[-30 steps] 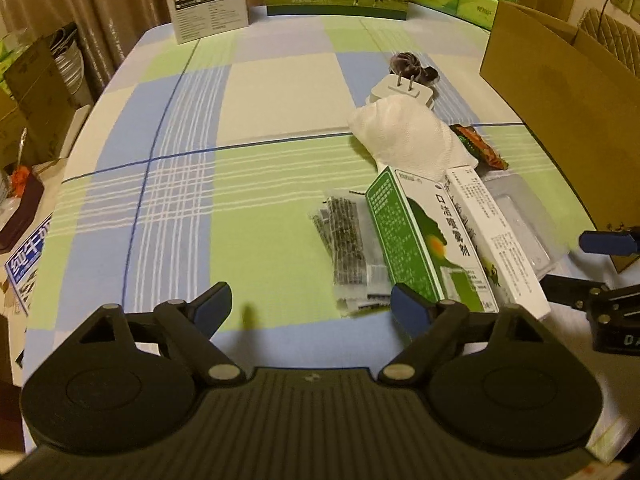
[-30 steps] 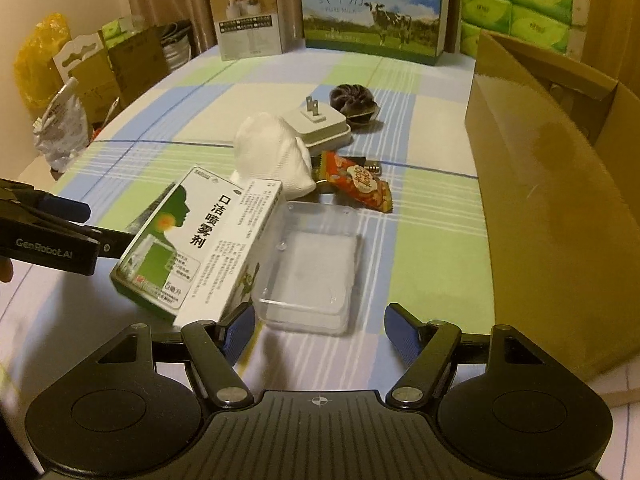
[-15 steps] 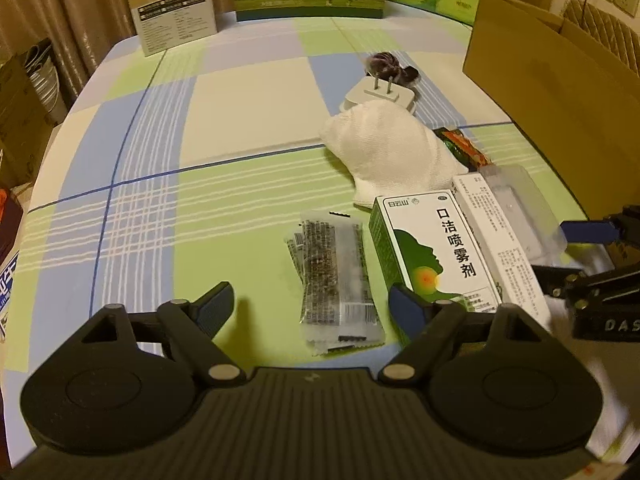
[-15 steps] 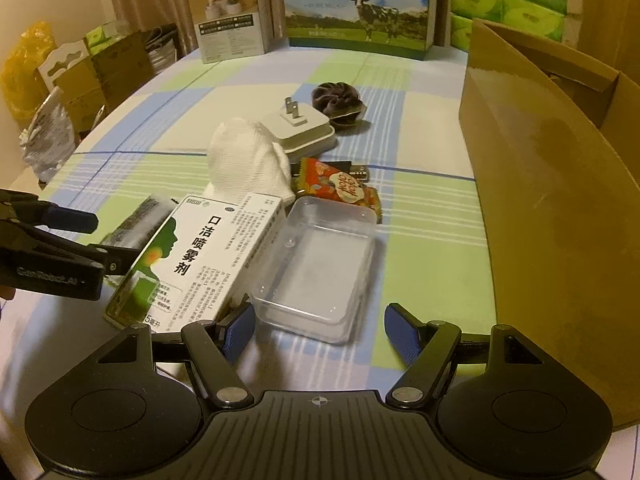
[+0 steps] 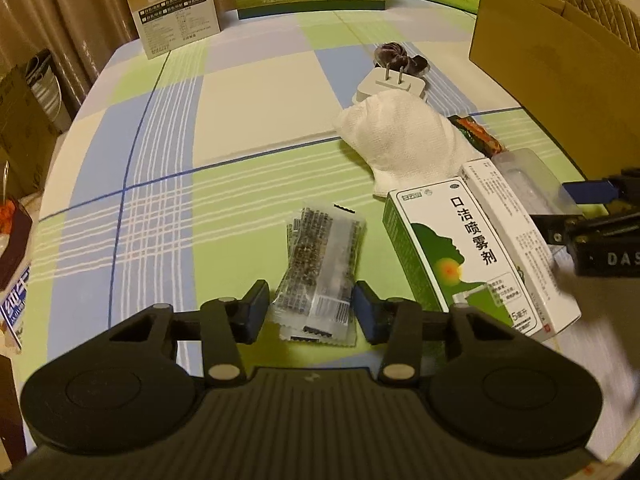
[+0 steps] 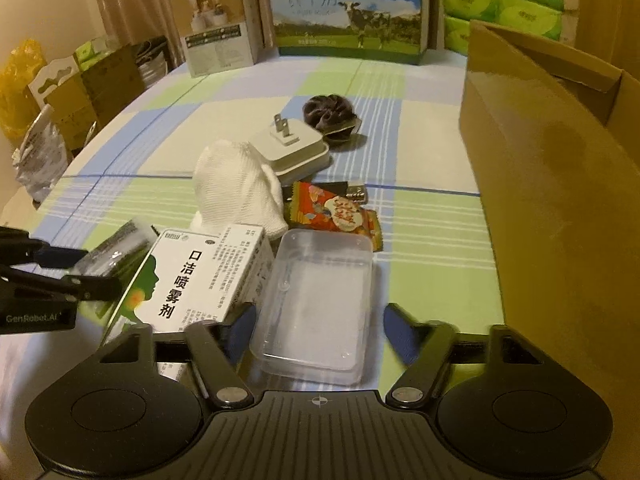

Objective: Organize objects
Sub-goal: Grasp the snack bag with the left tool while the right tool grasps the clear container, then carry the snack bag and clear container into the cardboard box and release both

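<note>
In the left wrist view my left gripper (image 5: 312,312) straddles the near end of a clear packet of dark contents (image 5: 320,256) lying flat on the checked cloth. Its jaws are closing, with a thin gap still showing at the left pad. In the right wrist view my right gripper (image 6: 320,330) has its jaws closing around the near end of a clear plastic box (image 6: 316,304). The right pad stands off the box's wall. A green-and-white spray box (image 6: 192,276) lies flat between the packet and the clear box.
Beyond lie a white cloth (image 6: 236,188), a white plug adapter (image 6: 292,148), a dark scrunchie (image 6: 330,114) and an orange snack packet (image 6: 336,212). An open cardboard box (image 6: 560,184) walls the right side. A milk carton (image 6: 348,8) and tissue packs (image 6: 512,0) line the far edge.
Both pairs of jaws have narrowed, the left around the packet, the right around the clear box. The right gripper slid forward. The spray box, tilted a second ago, now lies flat.
</note>
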`<act>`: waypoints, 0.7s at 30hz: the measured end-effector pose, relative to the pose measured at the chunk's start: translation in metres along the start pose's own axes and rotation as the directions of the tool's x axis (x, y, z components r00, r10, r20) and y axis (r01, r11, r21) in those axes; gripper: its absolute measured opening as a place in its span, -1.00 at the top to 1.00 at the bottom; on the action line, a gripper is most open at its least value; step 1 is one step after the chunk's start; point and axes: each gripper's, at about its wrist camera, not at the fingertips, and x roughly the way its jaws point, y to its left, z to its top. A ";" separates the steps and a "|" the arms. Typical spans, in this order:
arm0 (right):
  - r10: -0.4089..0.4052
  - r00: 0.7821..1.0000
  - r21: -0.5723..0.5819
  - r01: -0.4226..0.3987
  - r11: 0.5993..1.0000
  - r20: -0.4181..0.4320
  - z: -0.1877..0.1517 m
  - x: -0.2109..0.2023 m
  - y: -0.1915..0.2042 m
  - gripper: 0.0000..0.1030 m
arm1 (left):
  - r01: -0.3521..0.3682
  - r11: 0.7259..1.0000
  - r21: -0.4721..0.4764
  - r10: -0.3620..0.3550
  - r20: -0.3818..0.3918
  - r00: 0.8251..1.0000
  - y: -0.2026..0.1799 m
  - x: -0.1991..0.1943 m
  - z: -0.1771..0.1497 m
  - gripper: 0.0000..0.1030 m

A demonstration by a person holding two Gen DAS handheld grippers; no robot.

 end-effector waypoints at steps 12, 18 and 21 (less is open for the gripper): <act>-0.031 0.999 -0.008 0.031 0.999 -0.020 -0.016 -0.012 -0.004 -0.04 | -0.007 1.000 0.008 0.007 0.012 1.000 -0.001 0.013 0.011 0.14; -0.044 0.999 -0.041 0.043 0.998 -0.021 -0.016 -0.010 0.001 -0.02 | -0.007 1.000 -0.007 0.007 -0.004 1.000 -0.002 0.012 0.010 0.40; -0.046 0.999 -0.035 0.046 0.998 -0.004 -0.018 -0.020 0.001 -0.02 | -0.007 1.000 -0.022 0.006 -0.013 1.000 -0.002 0.004 0.006 0.40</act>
